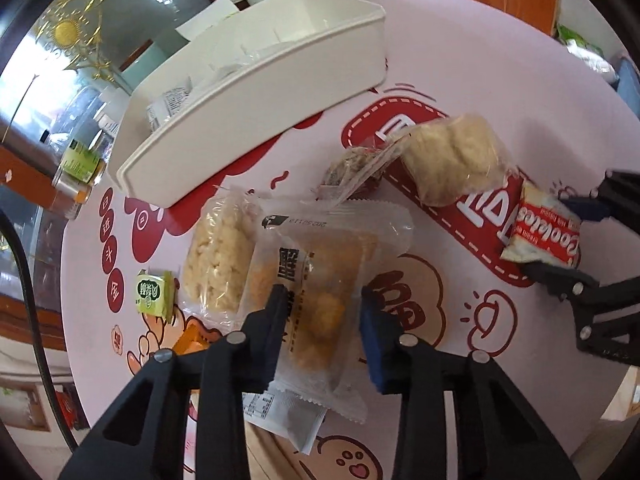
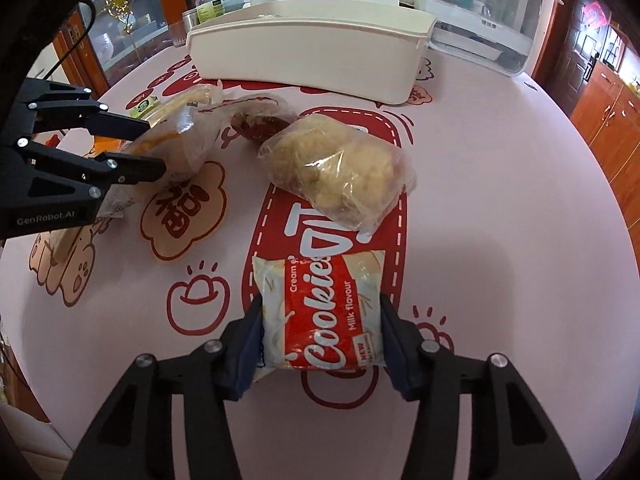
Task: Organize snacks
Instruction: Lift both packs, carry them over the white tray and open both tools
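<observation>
- The right tool [image 2: 322, 334] is pinching the red cookie packet [image 2: 320, 312] by its sides at the near edge of the tabletop [image 2: 500, 208].
- The left tool [image 1: 322, 312] is clamping the clear pastry packet [image 1: 320, 280].
- The white bin [image 2: 312, 60] is sitting at the far side.

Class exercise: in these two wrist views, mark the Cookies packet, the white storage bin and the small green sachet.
Cookies packet [image 2: 326, 320]: right wrist view, on its red label.
White storage bin [image 1: 256, 120]: left wrist view, on its long outer wall.
Small green sachet [image 1: 153, 292]: left wrist view, on its printed front.
</observation>
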`<state>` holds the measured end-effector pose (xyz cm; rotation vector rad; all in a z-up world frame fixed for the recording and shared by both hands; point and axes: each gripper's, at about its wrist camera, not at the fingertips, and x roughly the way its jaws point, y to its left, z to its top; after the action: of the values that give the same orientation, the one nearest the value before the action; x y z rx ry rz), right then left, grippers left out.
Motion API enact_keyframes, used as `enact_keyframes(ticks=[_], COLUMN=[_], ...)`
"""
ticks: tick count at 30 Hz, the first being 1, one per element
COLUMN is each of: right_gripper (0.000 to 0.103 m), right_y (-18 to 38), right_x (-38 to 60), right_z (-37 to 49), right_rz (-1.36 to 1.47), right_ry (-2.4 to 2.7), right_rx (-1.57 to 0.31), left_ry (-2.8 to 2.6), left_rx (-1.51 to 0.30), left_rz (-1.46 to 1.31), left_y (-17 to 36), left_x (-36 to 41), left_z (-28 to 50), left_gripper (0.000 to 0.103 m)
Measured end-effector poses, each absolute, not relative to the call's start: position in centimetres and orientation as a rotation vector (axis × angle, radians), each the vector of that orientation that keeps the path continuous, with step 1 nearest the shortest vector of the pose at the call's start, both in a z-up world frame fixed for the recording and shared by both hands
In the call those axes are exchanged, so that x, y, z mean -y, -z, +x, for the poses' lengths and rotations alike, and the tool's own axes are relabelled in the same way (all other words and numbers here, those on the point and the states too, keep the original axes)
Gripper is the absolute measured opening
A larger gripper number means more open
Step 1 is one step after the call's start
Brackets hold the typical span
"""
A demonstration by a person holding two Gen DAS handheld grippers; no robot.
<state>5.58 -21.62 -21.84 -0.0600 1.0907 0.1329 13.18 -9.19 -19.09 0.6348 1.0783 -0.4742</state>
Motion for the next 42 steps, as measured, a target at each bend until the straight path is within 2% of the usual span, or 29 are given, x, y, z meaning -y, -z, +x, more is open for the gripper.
enact_keyframes(ticks=[4,6,18,29,35,40,42], right_gripper=[0.052,0.052,0.052,0.052,0.052,0.052,0.052], right_y=[21.2,20.7,17.0,14.5,11.1,9.2,9.3], right_x=[21.4,21.2,21.1,21.6,21.3,21.0,21.0], right_z=[5.0,4.7,3.7,3.5,4.8,5.9,6.0], right_rz=[-0.038,-0.030,-0.007,0.047,0.062,0.057,0.055], right_ry=[-0.151,-0.161,-0.207,-0.251,-0.273,-0.266,-0.263], right_rx=[-1.074,-1.061,-0.971,-0.926,-0.855,-0.810,-0.815], left_ry=[0.481,0.481,0.471,0.457,0.456,0.468,0.494], left_rx=[-1.080,-1.074,-1.017,-0.928,-0.812,-0.844,-0.916], left_rz=[0.597,0.584,0.483,0.328,0.319,0.335,0.337], left_y=[17.8,16.9,12.0,4.6,-0.1,0.4,2.0], left_x=[9.0,9.1,8.3,6.0,5.9,6.1,6.2], left_z=[12.6,12.1,10.7,9.8,9.7,10.2,10.5], left_gripper=[0.024,0.014,0.007,0.000,0.000,0.000,0.014])
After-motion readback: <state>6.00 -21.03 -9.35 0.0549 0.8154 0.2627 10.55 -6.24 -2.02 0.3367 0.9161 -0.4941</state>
